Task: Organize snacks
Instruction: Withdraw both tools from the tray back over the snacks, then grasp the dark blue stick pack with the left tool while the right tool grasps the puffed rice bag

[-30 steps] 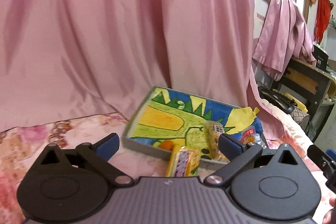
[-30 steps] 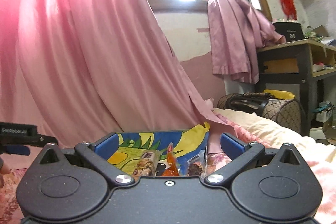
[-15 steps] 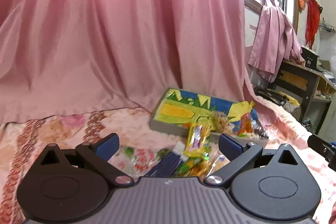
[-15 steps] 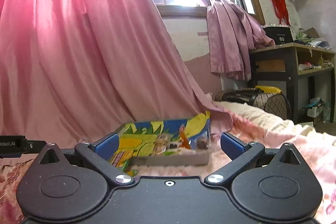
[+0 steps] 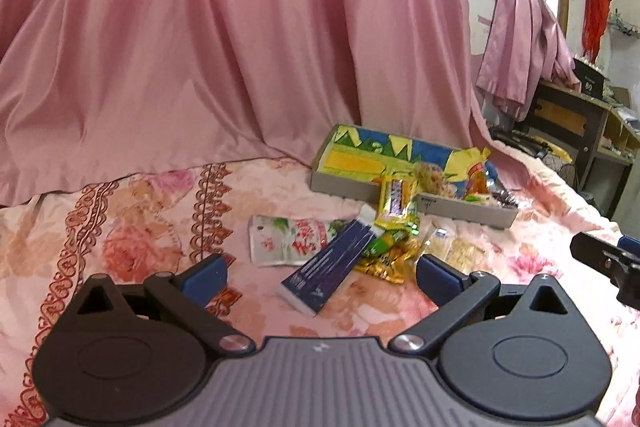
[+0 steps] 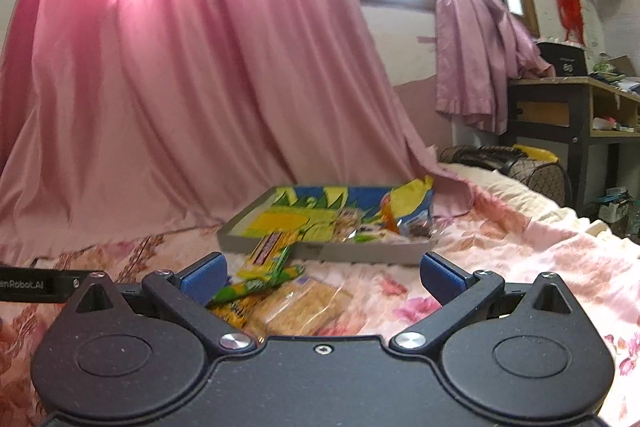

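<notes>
A shallow grey tray (image 5: 344, 183) with a blue, yellow and green picture inside lies on the floral bedspread, also in the right wrist view (image 6: 360, 251). Several snack packets sit at its right end. A yellow packet (image 5: 396, 203) leans over its front rim. Loose snacks lie in front: a dark blue box (image 5: 328, 267), a white and red packet (image 5: 288, 239), green and gold wrappers (image 5: 384, 255), a clear cracker pack (image 6: 300, 307). My left gripper (image 5: 320, 277) is open and empty above the blue box. My right gripper (image 6: 322, 273) is open and empty over the cracker pack.
A pink curtain (image 5: 200, 47) hangs behind the tray. A dark wooden desk (image 6: 560, 107) and a dark bag (image 6: 504, 163) stand at the right. The floral bedspread (image 5: 120, 227) stretches to the left.
Both grippers have pulled back and away from the tray. The loose snacks in front of it have come into view.
</notes>
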`<state>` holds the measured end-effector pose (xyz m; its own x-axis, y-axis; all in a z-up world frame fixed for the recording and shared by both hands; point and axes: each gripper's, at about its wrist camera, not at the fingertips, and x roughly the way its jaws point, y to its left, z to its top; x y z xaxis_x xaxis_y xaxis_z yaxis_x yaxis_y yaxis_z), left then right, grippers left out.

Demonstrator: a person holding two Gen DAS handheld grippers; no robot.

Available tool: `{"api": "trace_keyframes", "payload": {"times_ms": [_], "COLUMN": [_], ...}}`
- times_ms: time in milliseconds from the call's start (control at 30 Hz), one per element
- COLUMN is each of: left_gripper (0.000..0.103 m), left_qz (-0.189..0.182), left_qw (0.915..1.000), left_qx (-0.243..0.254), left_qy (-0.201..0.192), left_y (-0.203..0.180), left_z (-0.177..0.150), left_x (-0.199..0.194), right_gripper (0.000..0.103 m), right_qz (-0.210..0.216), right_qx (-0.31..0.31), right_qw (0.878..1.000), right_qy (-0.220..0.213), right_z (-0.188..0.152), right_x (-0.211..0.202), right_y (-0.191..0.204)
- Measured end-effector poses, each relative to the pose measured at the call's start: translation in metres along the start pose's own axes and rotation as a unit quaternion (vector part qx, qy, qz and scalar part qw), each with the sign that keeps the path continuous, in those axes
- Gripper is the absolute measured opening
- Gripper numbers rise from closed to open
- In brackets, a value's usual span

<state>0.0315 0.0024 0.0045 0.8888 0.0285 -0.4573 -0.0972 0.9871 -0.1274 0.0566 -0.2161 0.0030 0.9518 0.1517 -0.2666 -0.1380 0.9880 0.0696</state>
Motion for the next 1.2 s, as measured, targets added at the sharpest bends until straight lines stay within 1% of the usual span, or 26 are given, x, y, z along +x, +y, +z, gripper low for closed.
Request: {"api": "trace_keyframes", "payload": {"times_ms": [200, 367, 567, 767, 933, 1000, 1067, 1200], "left_gripper": [0.103, 0.103, 0.103, 0.103, 0.103, 0.103, 0.103, 0.103], "left_qz": [0.02, 0.039, 0.054, 0.059, 0.065, 0.071, 0.066, 0.055], "left_qw": [0.9996, 0.9983, 0.9971, 0.9965, 0.9956, 0.9951, 0.9948, 0.993], "left_qx": [-0.006, -0.022, -0.029, -0.02, -0.021, -0.016, -0.003, 0.044], "left_qy": [0.017, 0.038, 0.047, 0.056, 0.064, 0.067, 0.077, 0.095], "left_y": [0.008, 0.015, 0.016, 0.011, 0.011, 0.01, 0.009, 0.007], "left_z": [-0.007, -0.011, -0.012, -0.014, -0.015, -0.013, -0.01, -0.007], "left_x": [0.001, 0.008, 0.013, 0.019, 0.025, 0.03, 0.038, 0.059], "right_gripper": [0.102, 0.102, 0.102, 0.102, 0.102, 0.102, 0.102, 0.102], "right_qz": [0.01, 0.019, 0.027, 0.017, 0.012, 0.014, 0.015, 0.014], "right_qx": [-0.009, -0.006, -0.008, -0.016, -0.017, -0.014, -0.012, -0.01], "right_qw": [0.999, 0.998, 0.997, 0.994, 0.992, 0.991, 0.99, 0.989], "right_qy": [0.037, 0.053, 0.075, 0.107, 0.128, 0.134, 0.139, 0.147], "right_z": [-0.009, -0.014, -0.018, -0.023, -0.026, -0.027, -0.027, -0.027], "right_x": [0.008, 0.013, 0.021, 0.033, 0.041, 0.044, 0.048, 0.056], "right_y": [0.009, 0.01, 0.013, 0.015, 0.015, 0.015, 0.014, 0.014]}}
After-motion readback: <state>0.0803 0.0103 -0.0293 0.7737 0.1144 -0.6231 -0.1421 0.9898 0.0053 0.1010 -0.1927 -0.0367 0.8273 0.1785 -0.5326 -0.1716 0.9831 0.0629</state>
